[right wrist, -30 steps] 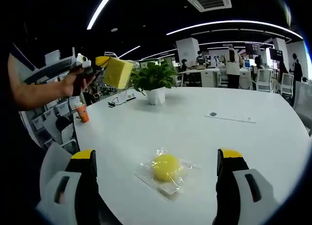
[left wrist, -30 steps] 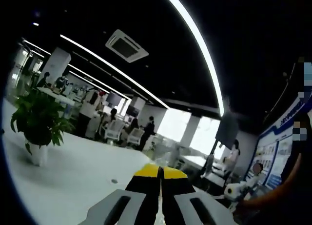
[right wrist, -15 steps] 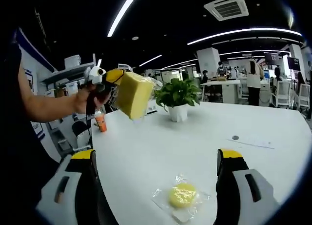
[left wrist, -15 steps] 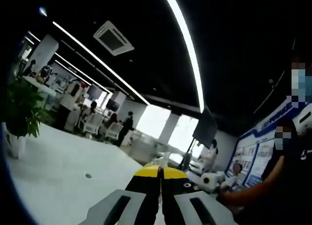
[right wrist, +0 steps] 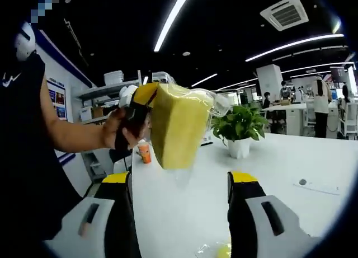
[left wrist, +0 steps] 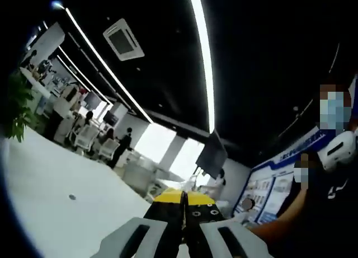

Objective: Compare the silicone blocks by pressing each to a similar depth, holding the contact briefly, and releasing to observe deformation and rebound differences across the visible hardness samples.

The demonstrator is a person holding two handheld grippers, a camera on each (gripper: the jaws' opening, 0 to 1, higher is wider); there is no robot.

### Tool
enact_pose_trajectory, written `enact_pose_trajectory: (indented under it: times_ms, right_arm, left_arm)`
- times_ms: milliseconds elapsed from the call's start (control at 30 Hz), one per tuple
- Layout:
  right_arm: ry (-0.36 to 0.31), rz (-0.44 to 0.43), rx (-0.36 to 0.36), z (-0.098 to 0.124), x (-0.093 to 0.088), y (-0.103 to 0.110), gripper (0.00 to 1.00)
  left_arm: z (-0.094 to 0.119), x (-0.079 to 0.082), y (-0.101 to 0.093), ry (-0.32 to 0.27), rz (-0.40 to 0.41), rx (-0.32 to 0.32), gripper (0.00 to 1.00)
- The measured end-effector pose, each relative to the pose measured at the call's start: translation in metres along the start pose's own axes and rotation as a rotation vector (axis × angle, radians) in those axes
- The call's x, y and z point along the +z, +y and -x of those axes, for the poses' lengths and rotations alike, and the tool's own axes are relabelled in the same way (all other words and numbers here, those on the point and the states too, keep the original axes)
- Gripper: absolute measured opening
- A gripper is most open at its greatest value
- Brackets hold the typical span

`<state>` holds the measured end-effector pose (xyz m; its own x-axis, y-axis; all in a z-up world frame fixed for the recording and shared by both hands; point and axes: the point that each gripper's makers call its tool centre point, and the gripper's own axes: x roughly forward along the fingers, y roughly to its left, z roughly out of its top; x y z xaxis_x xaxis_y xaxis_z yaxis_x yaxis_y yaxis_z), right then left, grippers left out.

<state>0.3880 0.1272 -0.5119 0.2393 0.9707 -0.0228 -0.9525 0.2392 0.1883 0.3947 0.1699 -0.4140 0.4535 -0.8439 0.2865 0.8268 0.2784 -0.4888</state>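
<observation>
Right gripper (right wrist: 178, 182) is seen in the right gripper view with its two yellow-tipped jaws standing wide apart and nothing between them; they rise above the white tabletop (right wrist: 268, 163). Directly ahead of that gap, and slightly above the jaw tips, a yellow block (right wrist: 178, 126) in a clear plastic wrapper is held up in the air, off the tabletop, by the left gripper (right wrist: 146, 97), which is gripped by the person's hand (right wrist: 124, 134) coming in from the left of that view. The block is clamped at its upper left part, and its long axis runs roughly up and down in that view, so that one broad face and one narrow edge are turned toward the open jaws. In the left gripper view the left gripper's own jaws (left wrist: 182, 197) are seen pressed close together, with only a thin line between them; the block itself cannot be made out there. The coming move is judged to turn on this alignment: the block hangs just ahead of the right gripper's opening, so the right gripper is the nearer one for a press across its thickness. A second yellow sample (right wrist: 222, 251), round and also wrapped, lies on the tabletop low between the right jaws, near the tabletop's near edge. A potted plant (right wrist: 240, 129) stands further back on the tabletop.
</observation>
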Motion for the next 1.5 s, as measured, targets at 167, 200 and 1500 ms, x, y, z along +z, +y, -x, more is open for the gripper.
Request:
enact_pose_trajectory:
  times_ms: [167,200,1500]
  right_arm:
    - [-0.045,-0.044,0.016,-0.003,0.017,0.000,0.62]
    - [-0.060,-0.052,0.021,-0.003,0.021,0.000,0.61]
    - [0.075,-0.222,0.071,-0.003,0.015,0.011,0.06]
  left_arm:
    - [-0.004,0.006,-0.011,-0.019,0.017,-0.035,0.00]
    - [-0.004,0.006,-0.012,-0.021,0.024,-0.040,0.00]
    - [-0.007,-0.024,0.006,0.156,-0.218,0.094,0.00]
